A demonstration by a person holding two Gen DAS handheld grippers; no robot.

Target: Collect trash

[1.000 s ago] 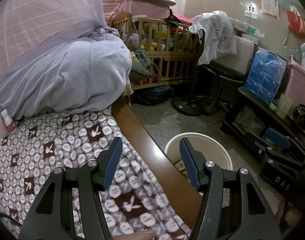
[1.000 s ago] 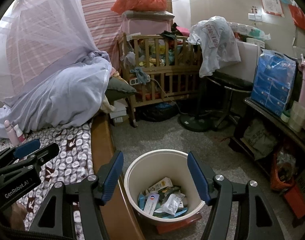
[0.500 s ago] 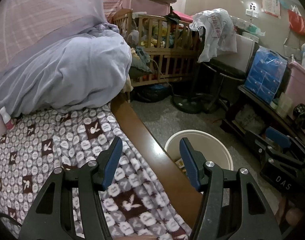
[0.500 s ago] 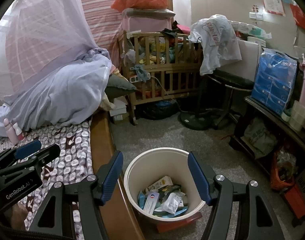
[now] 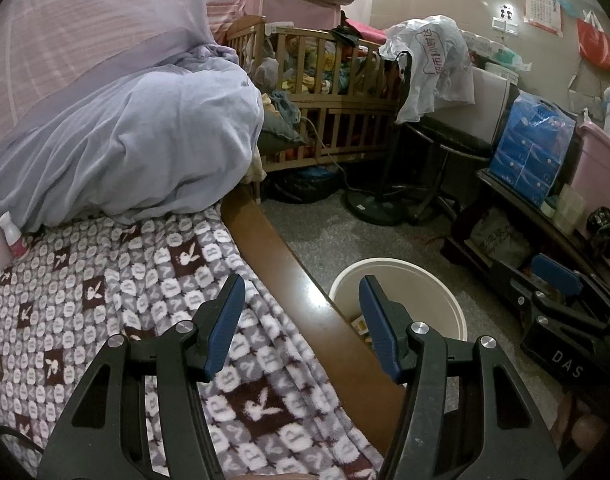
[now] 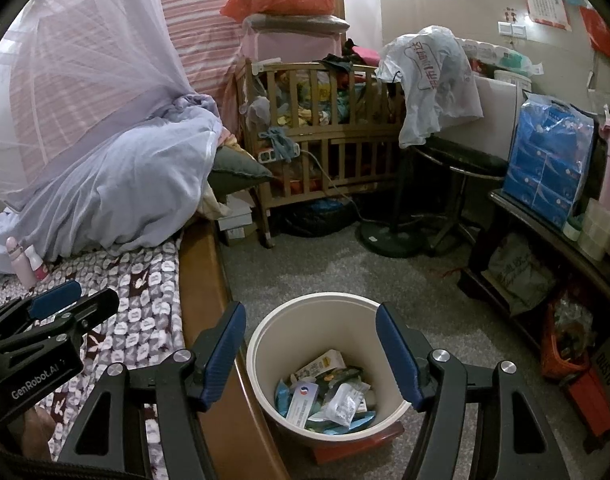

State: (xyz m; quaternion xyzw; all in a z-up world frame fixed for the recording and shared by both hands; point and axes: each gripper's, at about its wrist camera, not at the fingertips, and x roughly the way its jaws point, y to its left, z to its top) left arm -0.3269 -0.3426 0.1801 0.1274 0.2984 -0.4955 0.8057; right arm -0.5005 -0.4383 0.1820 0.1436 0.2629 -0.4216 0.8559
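Note:
A cream waste bin (image 6: 265,344) stands on the floor beside the bed, holding several wrappers and small cartons (image 6: 325,396). My right gripper (image 6: 311,336) hangs open above the bin with nothing between its blue pads. In the left wrist view the same bin (image 5: 429,280) shows past the wooden bed rail (image 5: 289,280). My left gripper (image 5: 301,304) is open and empty over the edge of the patterned blanket (image 5: 105,288). The left gripper (image 6: 49,312) shows at the left edge of the right wrist view, and the right gripper (image 5: 561,280) at the right edge of the left wrist view.
A lilac quilt (image 5: 145,152) and mosquito net lie at the bed's head, with two small pink bottles (image 6: 25,264) beside them. A wooden crib (image 6: 329,136), a black stool (image 6: 457,164), a fan base (image 6: 389,236) and a low shelf with blue tissue packs (image 6: 549,164) ring the grey floor.
The left wrist view has shifted slightly, so the quilt and crib sit a little higher in frame. Both grippers stay open and empty.

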